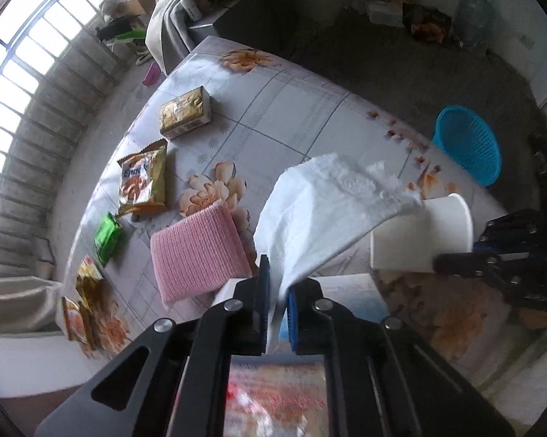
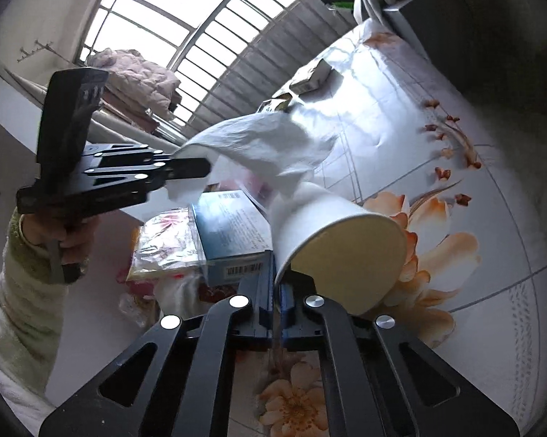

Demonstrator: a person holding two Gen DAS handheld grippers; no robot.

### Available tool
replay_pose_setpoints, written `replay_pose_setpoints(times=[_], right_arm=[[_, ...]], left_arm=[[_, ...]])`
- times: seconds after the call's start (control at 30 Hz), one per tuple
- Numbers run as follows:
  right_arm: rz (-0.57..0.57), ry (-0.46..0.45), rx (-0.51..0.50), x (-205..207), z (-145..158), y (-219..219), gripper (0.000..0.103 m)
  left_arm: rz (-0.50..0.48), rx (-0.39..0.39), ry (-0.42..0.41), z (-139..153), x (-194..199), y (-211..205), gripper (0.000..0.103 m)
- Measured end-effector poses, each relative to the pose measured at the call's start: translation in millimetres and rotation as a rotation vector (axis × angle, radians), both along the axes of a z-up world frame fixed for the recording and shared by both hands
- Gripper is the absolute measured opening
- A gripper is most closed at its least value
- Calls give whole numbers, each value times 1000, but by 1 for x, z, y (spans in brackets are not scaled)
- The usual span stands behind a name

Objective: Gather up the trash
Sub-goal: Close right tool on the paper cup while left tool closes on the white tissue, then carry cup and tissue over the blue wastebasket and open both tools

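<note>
Tabletop (image 1: 291, 109): flowered cloth by a barred window; snack packets and a pink cloth lie on it.
Blue basket (image 1: 468, 144): on the floor past the tabletop's edge, the likely bin.
Tissue (image 1: 324, 204): pinched at one corner by the left gripper (image 1: 276, 313); free end draped over the cup's rim.
Paper cup (image 2: 331, 247): tilted, rim clamped by the right gripper (image 2: 276, 302).
Advice: feed the tissue into the cup's mouth before releasing; keep the cup steady.

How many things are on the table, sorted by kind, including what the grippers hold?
Snack packets: 3, orange, green, gold
Boxes: 2, gold, blue
Pink cloth: 1
White tissue: 1
Paper cup: 1
Total: 8
</note>
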State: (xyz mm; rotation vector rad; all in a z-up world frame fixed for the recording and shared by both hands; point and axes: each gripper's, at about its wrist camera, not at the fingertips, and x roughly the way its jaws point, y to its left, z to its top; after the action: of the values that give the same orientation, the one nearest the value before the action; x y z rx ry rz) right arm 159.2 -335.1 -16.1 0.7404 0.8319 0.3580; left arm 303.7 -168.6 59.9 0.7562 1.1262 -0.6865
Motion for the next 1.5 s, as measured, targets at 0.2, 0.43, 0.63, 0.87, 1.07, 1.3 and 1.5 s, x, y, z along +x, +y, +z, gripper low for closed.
replay_pose_setpoints(times=[0.2,0.43,0.63,0.87,1.07,1.3,1.5], right_arm=[[-42,-24,-5,-15,12,-6,1],[-154,-80,-35,-58,32,-38,1],[-358,-85,-95,-135,43,-102,1],[-655,60,-121,-219,12,-189,1],[-782,199,-55,-228,-39,-240,2],[-829,345,-9,-193,-103,-305,5],[-850,472,1,-168,-149,-364,49]], left_arm=[[88,-147,9,35,-4,20,8],[102,-336,29,71,-37,2,7],[50,-395,142,49,-71,-76,8],[-42,-334,267,-24,-110,-207,8],[-112,-154,295,-120,-137,-321,7],[-86,-37,382,-215,-139,-406,8],[-40,-89,312,-227,-136,-435,79]])
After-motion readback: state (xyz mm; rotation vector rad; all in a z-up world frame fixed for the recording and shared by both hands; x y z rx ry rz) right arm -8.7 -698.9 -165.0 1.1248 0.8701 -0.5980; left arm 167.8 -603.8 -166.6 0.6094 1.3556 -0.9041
